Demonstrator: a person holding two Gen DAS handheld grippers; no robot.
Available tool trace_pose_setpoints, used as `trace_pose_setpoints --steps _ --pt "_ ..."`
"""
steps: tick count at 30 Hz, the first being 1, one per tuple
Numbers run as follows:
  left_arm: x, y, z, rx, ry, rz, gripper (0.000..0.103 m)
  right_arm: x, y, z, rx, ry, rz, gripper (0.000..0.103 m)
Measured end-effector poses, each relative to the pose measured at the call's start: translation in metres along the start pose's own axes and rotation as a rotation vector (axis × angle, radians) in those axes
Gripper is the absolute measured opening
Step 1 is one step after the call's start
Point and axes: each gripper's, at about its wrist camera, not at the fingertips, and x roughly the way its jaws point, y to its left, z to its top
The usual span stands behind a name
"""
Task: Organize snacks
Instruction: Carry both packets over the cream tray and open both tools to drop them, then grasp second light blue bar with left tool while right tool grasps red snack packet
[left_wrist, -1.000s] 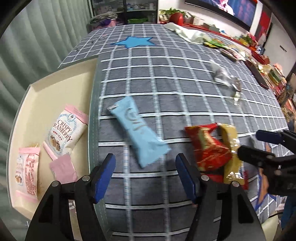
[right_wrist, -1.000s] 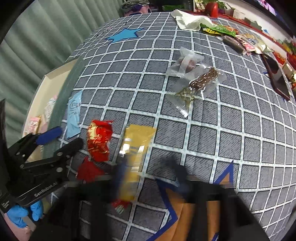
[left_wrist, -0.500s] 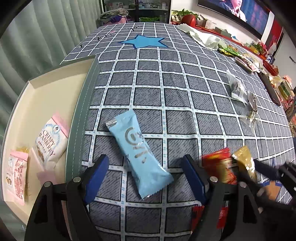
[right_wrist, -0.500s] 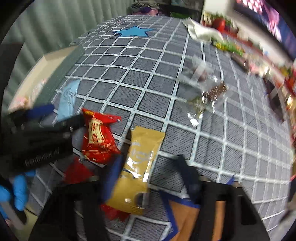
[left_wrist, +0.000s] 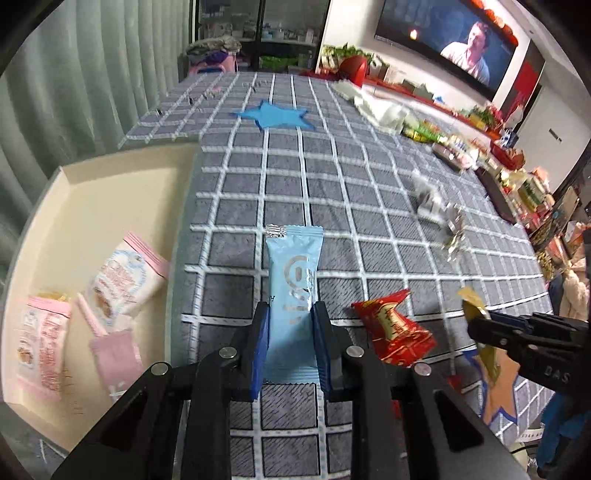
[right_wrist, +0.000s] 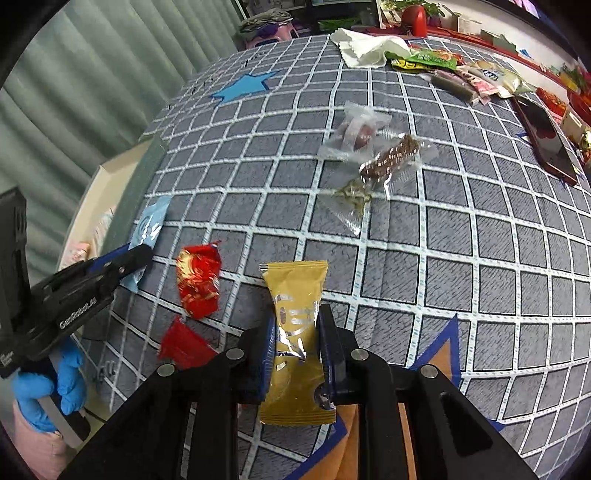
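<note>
Left gripper was held low over the cloth, its blue-padded fingers drawn in against the two long edges of a light-blue packet. Right gripper was likewise closed, its fingers pressing the sides of a gold packet. A blue-gloved hand gripped the left gripper's handle, seen from the right wrist view.

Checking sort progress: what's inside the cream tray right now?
Three pink-and-white snack packets lie in the cream tray, with something yellow tucked behind one. The near corner is hidden by the left gripper.
</note>
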Motion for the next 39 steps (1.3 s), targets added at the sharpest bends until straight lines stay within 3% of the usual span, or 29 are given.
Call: trace_pose_setpoints --steps 5,11,16,25,27,28,30,32,39 --pt "-0.034 0.011 0.007 0.012 -0.086 0.013 0.025 -0.005 0.026 0.01 -0.027 -0.008 0.048 0.023" --pt "-0.059 0.053 0.01 -0.004 -0.15 0.108 0.025 0.0 0.084 0.028 -0.099 -0.02 0.116 0.023" --pt "-0.066 0.1 0.007 -0.079 -0.154 0.152 0.025 0.017 0.141 0.044 -0.166 -0.011 0.164 0.023" --pt "-0.063 0.134 -0.014 -0.124 -0.132 0.2 0.026 0.041 0.219 0.07 -0.262 -0.006 0.202 0.023" --pt "-0.059 0.136 -0.018 -0.125 -0.119 0.198 0.043 0.053 0.225 0.075 -0.277 0.032 0.205 0.025" --pt "-0.058 0.135 -0.021 -0.12 -0.115 0.198 0.05 0.057 0.225 0.076 -0.276 0.052 0.189 0.031" --pt "-0.056 0.131 -0.025 -0.099 -0.124 0.194 0.067 0.062 0.217 0.075 -0.257 0.048 0.136 0.094" --pt "-0.055 0.123 -0.026 -0.064 -0.128 0.18 0.07 0.055 0.198 0.07 -0.238 -0.002 0.086 0.097" --pt "-0.043 0.05 -0.033 0.135 -0.099 0.063 0.078 0.044 0.097 0.051 -0.061 0.024 -0.028 0.097"
